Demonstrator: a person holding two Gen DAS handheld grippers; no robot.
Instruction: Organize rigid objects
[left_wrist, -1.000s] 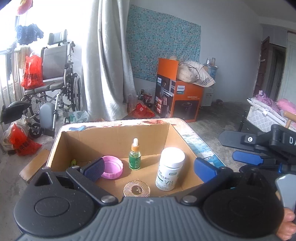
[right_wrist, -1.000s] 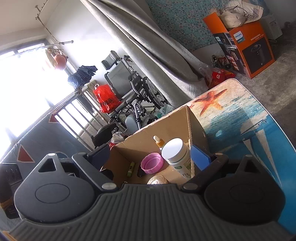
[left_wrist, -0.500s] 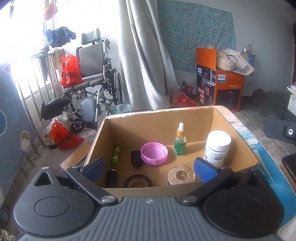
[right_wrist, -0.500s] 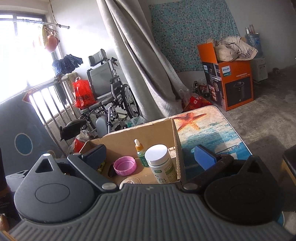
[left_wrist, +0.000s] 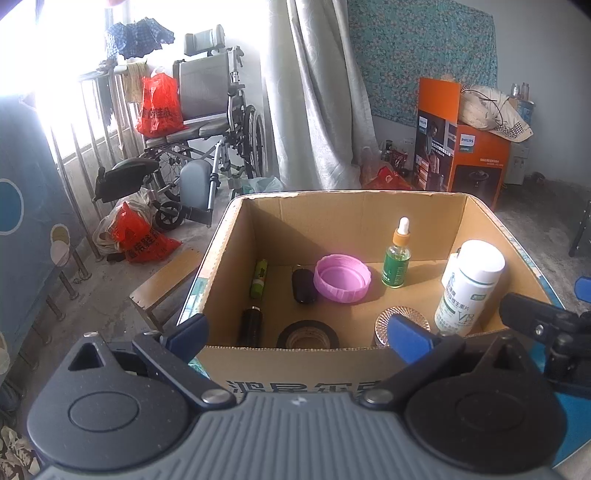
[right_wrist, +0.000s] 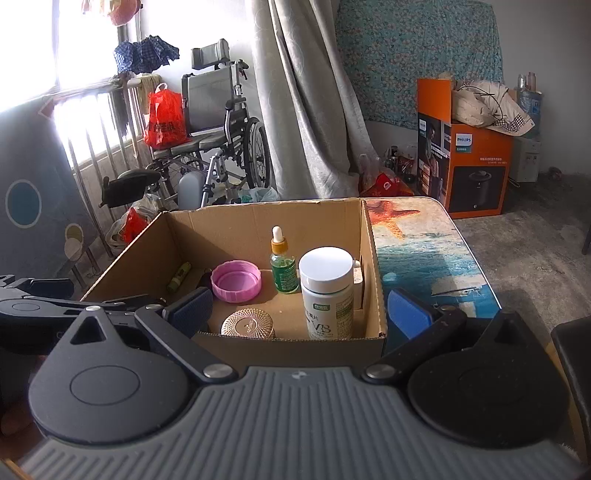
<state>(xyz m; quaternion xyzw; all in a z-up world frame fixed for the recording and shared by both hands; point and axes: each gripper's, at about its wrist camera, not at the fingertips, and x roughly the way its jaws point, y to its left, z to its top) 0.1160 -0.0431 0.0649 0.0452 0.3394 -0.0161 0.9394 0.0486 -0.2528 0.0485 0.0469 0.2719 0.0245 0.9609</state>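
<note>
An open cardboard box (left_wrist: 229, 236) (right_wrist: 373, 254) stands on the table. Inside it are a white pill bottle (left_wrist: 469, 288) (right_wrist: 327, 291), a green dropper bottle (left_wrist: 397, 258) (right_wrist: 283, 267), a pink lid (left_wrist: 341, 273) (right_wrist: 236, 281), a ribbed metal cap (left_wrist: 384, 326) (right_wrist: 248, 324), a black tape roll (left_wrist: 307, 335), a small black fob (left_wrist: 303, 286), a green tube (left_wrist: 258, 278) (right_wrist: 179, 277) and a dark cylinder (left_wrist: 251, 326). My left gripper (left_wrist: 299, 334) is open before the box's near wall, holding nothing. My right gripper (right_wrist: 299, 308) is open at the box's near right corner, also holding nothing.
The table top (right_wrist: 424, 251) has a sea and starfish print, bare to the right of the box. On the floor behind stand a wheelchair (left_wrist: 207, 122), red bags (left_wrist: 140, 236), a curtain (left_wrist: 314, 92) and an orange appliance box (left_wrist: 461, 147). A small wooden stool (left_wrist: 162, 284) stands left of the table.
Both grippers have drawn back and levelled; the box now sits farther ahead in both views. The left view swung left, bringing the tape roll and dark cylinder into sight. Nothing was grasped.
</note>
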